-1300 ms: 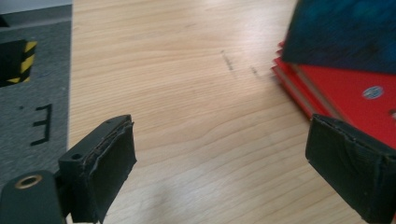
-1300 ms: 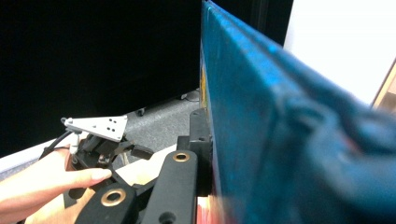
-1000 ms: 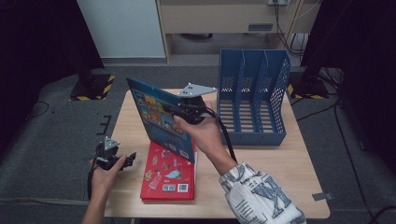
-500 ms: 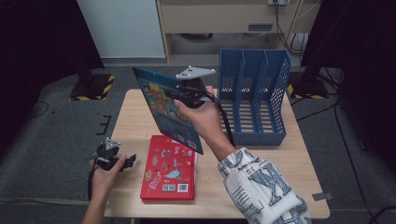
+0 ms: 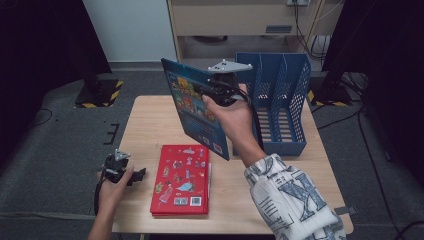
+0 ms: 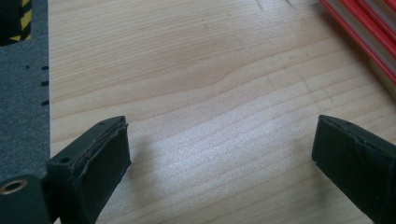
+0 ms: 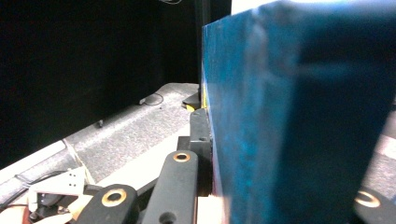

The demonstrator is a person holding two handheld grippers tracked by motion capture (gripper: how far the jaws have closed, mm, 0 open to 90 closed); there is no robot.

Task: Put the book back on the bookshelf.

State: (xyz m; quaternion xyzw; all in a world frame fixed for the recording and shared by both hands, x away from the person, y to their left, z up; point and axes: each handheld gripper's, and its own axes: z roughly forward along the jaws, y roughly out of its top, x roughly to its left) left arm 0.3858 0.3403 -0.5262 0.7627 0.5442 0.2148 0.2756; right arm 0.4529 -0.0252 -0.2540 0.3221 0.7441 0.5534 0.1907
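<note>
Nearest me, my left tool [image 5: 131,176] rests low at the near left corner of the wooden table [image 5: 150,120], its jaws spread wide with nothing but bare wood grain between them; they have just been opening a little further. In the left gripper view the pads [image 6: 105,158] hover over the tabletop, and the red edges of a book stack show at the upper right. That stack is the red picture book [image 5: 183,179], lying flat near the table's front edge, just to the right of the left tool and apart from it. Farther in, my right tool [image 5: 210,92] is lifted above the middle of the table, pressed together on the blue picture book [image 5: 192,105], which hangs tilted in the air, clear of the table. In the right gripper view the book's blue cover [image 7: 280,116] stands close against the lens. Beyond it, the blue file rack [image 5: 280,100] stands at the far right of the table.
</note>
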